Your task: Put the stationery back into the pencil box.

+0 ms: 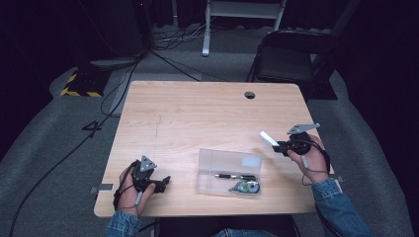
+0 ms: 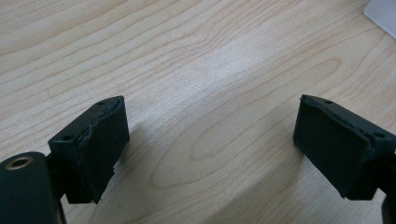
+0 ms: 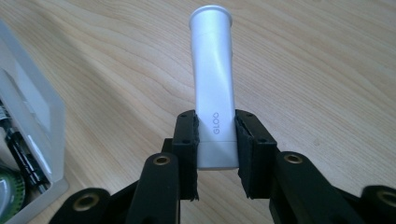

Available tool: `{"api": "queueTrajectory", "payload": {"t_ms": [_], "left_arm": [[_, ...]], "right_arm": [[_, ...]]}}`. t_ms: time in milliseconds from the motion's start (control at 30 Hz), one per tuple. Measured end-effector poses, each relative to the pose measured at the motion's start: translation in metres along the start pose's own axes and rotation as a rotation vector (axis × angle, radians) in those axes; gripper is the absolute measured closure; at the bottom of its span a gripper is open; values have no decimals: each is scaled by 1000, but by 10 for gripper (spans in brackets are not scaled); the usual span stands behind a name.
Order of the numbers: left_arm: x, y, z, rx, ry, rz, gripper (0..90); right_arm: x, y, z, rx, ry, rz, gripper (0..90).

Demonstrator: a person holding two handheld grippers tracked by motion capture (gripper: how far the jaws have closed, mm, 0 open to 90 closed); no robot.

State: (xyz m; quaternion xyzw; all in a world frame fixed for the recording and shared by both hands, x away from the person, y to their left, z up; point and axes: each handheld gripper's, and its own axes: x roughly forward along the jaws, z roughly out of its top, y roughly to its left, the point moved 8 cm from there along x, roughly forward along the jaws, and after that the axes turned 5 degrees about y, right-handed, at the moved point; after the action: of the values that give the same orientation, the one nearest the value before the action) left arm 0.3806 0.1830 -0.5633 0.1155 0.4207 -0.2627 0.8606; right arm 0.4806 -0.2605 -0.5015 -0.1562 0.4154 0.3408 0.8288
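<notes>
Right gripper [image 3: 217, 154] clamps the white glue stick [image 3: 214, 88] (marked GLOO); left gripper [image 2: 210, 144] gapes wide, empty, above the table [image 2: 196, 56].

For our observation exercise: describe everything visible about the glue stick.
The glue stick is a white, smooth plastic tube with a flared rim at its far end and grey "GLOO" lettering. The right gripper is shut on its near end, a pad pressing each side. It juts out above the table, right of the clear case.

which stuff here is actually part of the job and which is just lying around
In the job: white glue stick, clamped in the right gripper; clear plastic case holding a pen and a tape roller; left gripper, open.

Lying about: folding chair, floor cables.
</notes>
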Motion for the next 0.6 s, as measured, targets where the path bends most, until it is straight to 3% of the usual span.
{"api": "queueTrajectory", "payload": {"t_ms": [400,600], "left_arm": [[0,0,0,0,-1,-1,110],[0,0,0,0,0,-1,110]], "right_arm": [[-18,12,11,-28,-36,18,716],[-25,30,20,-78,-50,47,716]]}}
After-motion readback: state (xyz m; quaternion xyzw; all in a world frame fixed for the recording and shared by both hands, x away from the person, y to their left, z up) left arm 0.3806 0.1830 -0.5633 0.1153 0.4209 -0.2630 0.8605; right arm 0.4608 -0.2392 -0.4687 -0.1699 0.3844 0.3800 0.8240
